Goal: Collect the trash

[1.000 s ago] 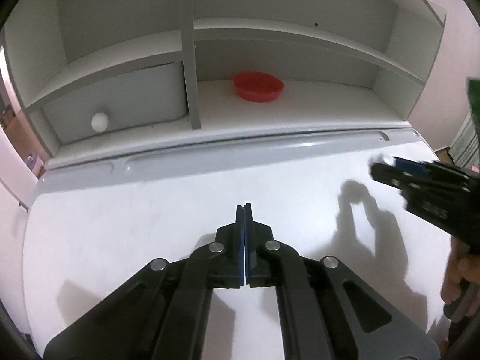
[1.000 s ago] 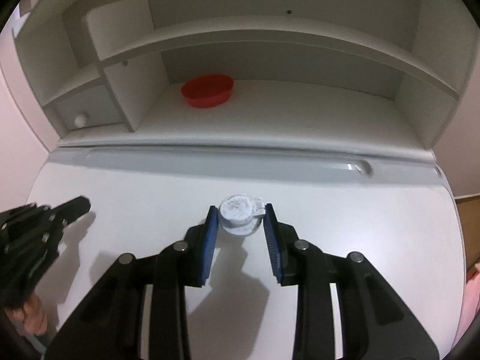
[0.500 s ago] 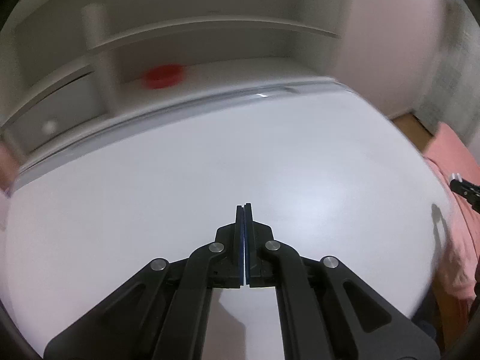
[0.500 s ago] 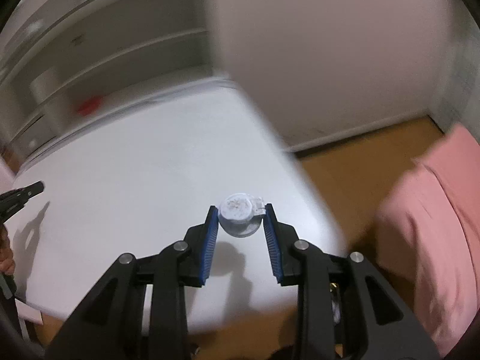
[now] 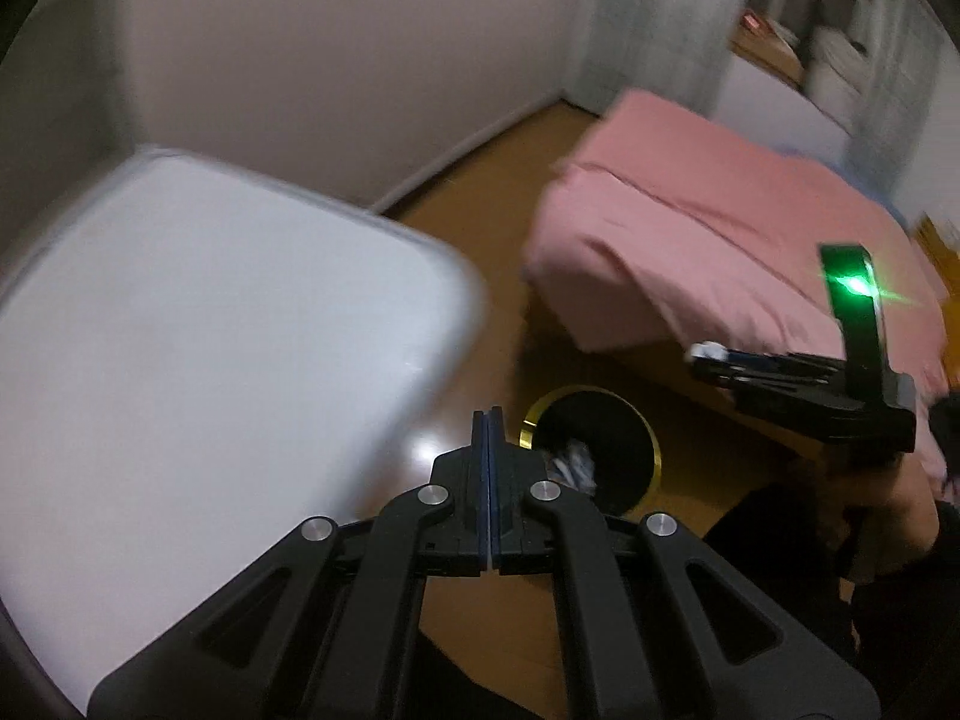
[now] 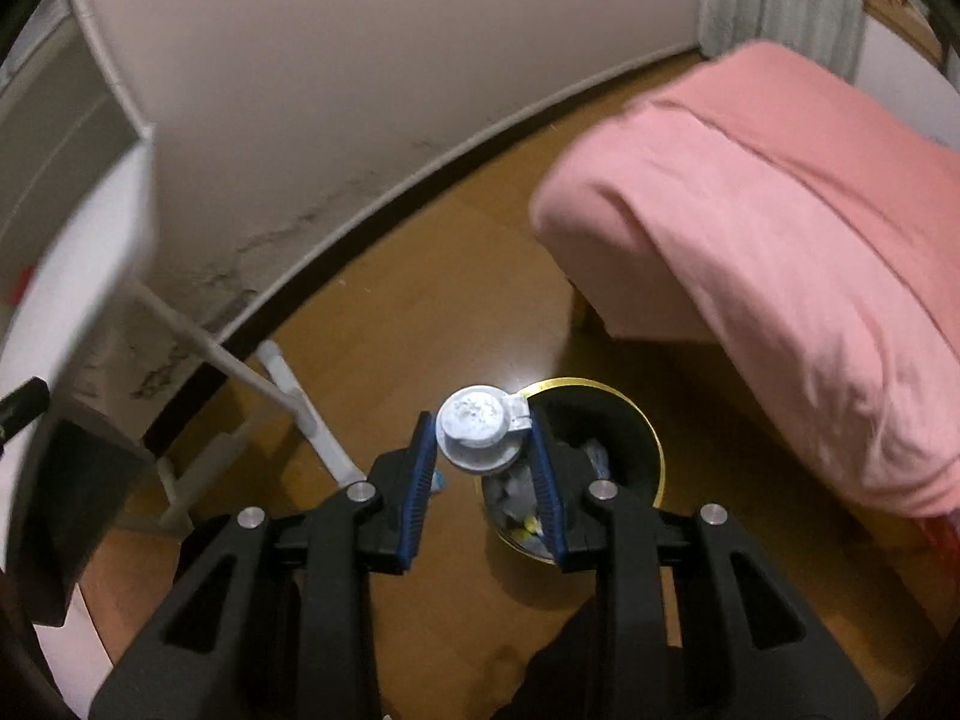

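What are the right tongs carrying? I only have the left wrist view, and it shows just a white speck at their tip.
Observer: A round grey-white piece of trash, pinched between the blue pads of the right tongs.
Operator: Is it lined up with the bin?
Observer: Nearly. In the right wrist view it overlaps the left rim of the gold-rimmed bin, not its middle.
Operator: Anything beside the bin?
Observer: A white desk leg slants to the floor on its left.
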Tool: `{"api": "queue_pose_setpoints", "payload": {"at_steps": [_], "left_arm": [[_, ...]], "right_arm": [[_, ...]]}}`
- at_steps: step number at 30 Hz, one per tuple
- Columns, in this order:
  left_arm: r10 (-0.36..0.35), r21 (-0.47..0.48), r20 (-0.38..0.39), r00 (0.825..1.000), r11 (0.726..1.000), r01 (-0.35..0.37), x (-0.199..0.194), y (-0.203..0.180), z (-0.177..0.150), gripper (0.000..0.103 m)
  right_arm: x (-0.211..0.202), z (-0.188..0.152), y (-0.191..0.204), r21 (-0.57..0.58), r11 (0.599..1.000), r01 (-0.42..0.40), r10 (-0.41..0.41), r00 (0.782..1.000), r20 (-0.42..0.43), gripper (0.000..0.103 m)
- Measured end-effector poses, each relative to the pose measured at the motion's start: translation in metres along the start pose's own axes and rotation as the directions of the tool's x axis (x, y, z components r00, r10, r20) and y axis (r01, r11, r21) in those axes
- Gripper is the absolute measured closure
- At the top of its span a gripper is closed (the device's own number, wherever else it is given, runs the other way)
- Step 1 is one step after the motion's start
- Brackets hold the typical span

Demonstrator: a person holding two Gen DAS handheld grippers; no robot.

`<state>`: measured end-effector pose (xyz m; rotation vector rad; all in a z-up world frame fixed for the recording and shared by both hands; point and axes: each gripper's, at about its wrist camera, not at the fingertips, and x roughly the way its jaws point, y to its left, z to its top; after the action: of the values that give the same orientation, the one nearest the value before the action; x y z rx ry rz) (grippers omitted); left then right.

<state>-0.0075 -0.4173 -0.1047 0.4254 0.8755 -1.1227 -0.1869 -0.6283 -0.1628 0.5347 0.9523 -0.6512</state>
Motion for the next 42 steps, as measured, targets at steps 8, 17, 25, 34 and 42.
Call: {"api": "queue_pose_setpoints", "payload": {"at_steps": [8, 17, 25, 34, 42], "left_arm": [[-0.076, 0.097, -0.125, 0.989, 0.991, 0.089, 0.096, -0.074, -0.004, 0.103], [-0.082, 0.127, -0.191, 0.978, 0.986, 0.107, 0.143, -0.104, -0.002, 0.103], [-0.069, 0.125, -0.215, 0.974, 0.987, 0.097, 0.161, -0.112, -0.003, 0.103], [-0.054, 0.113, -0.211, 0.976, 0.990, 0.080, 0.153, -0.106, 0.000, 0.103], [-0.024, 0.090, -0.086, 0.996, 0.995, 0.032, 0.057, -0.078, 0.027, 0.103]], "right_arm": [[0.040, -0.022, -0.049, 0.057, 0.998, 0.042, -0.038, 0.997, -0.062, 0.072], [0.059, -0.039, -0.084, 0.102, 0.994, 0.047, -0.037, 0.995, -0.097, 0.072], [0.060, -0.038, -0.093, 0.134, 0.991, 0.014, -0.004, 0.997, -0.079, 0.036], [0.044, -0.035, -0.089, 0.126, 0.992, 0.008, -0.001, 0.998, -0.056, 0.035], [-0.029, 0.011, -0.042, 0.010, 1.000, 0.004, -0.004, 0.997, 0.077, 0.030]]}}
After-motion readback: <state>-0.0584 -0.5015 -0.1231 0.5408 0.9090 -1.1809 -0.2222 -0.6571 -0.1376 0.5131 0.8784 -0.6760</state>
